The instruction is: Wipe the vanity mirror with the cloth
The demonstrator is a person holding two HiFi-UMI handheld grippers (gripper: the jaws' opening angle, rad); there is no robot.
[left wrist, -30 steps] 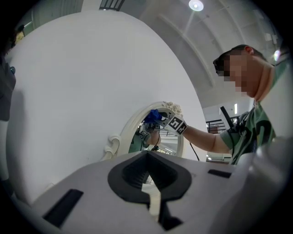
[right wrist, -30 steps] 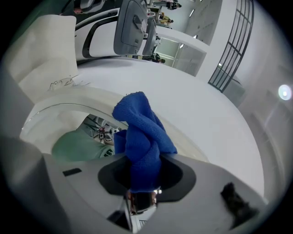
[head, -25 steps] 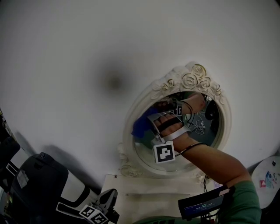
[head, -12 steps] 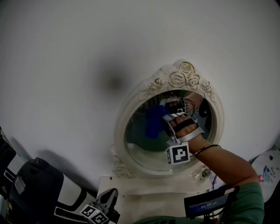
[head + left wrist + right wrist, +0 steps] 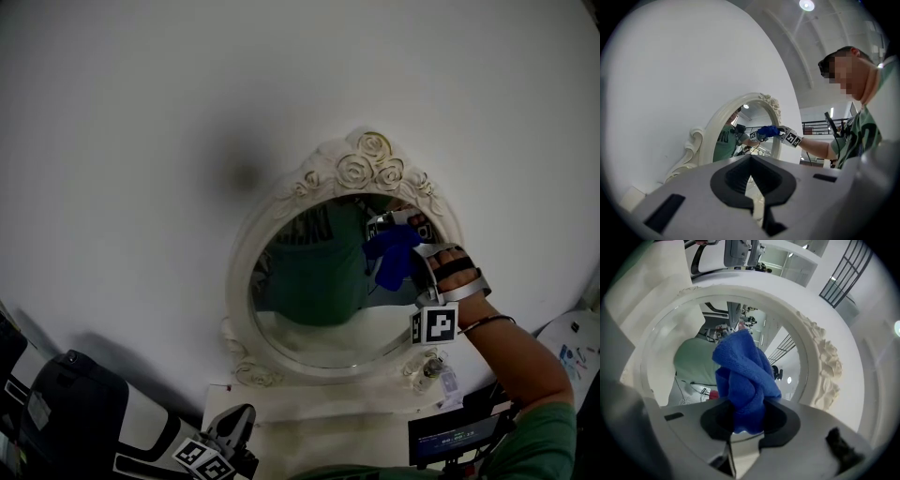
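Against white wall (image 5: pixel 187 94), oval mirror (image 5: pixel 314 323) w/ blue cloth (image 5: pixel 392 253)

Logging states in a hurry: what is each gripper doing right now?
Left gripper: closed, empty.
Right gripper: closed on the blue cloth, up at the mirror.

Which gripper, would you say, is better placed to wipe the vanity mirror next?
Right: the right gripper is shut on the blue cloth, up at the vanity mirror; the left gripper is empty and low, below it.
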